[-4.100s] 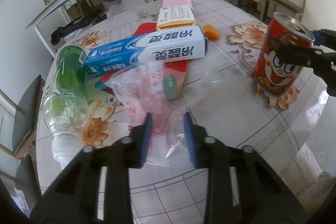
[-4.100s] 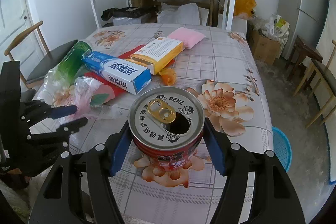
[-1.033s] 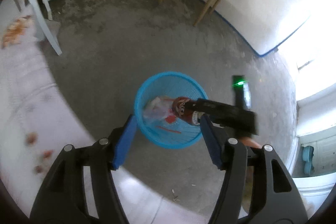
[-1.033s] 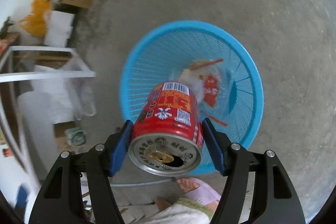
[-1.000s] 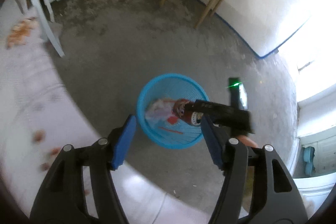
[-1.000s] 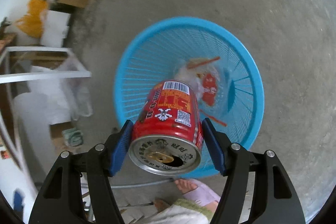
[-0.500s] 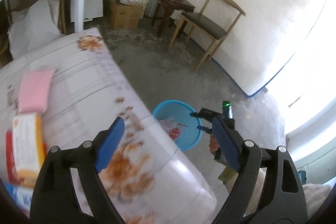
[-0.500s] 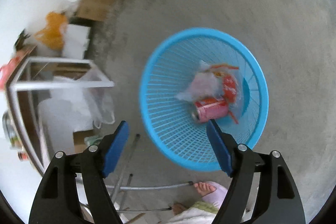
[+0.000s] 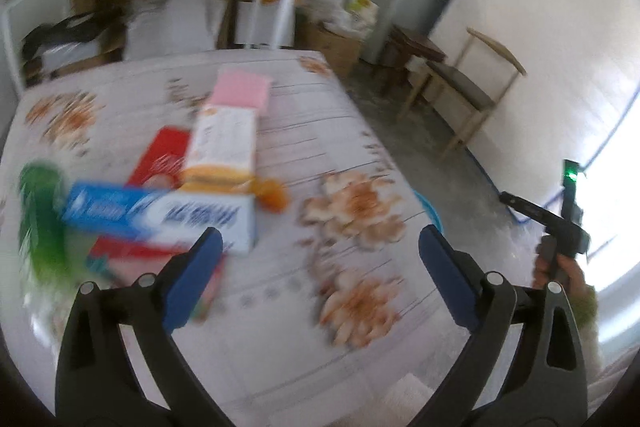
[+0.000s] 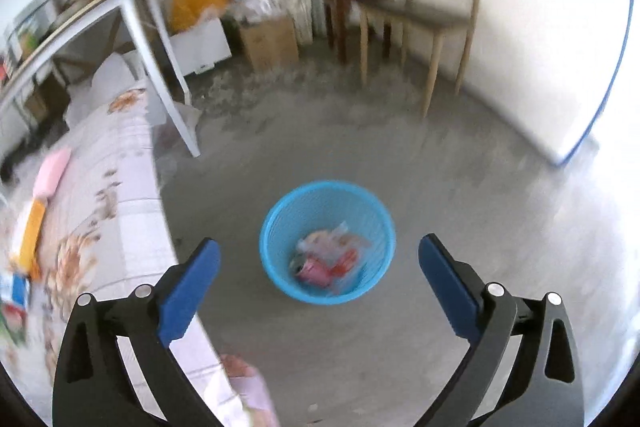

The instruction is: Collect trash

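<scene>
My left gripper (image 9: 320,267) is open and empty above the floral table (image 9: 360,307). On the table lie a blue toothpaste box (image 9: 160,215), an orange and white box (image 9: 224,147), a red packet (image 9: 164,155), a green bottle (image 9: 40,219), a pink sponge (image 9: 240,91) and an orange scrap (image 9: 272,193). My right gripper (image 10: 320,275) is open and empty over the floor, above the blue basket (image 10: 280,227). The red can (image 10: 316,271) and a plastic bag (image 10: 328,239) lie inside the basket. The right gripper also shows in the left wrist view (image 9: 540,215).
A wooden chair (image 10: 424,15) stands by the far wall, and a white shelf rack (image 10: 120,11) stands behind the table. Boxes and bags (image 10: 272,31) sit in the corner. The basket rim shows past the table's right edge (image 9: 430,211). Both views are motion-blurred.
The right gripper opened and the red can dropped into the basket; the gripper then lifted away. The left gripper swung from the basket back over the table.
</scene>
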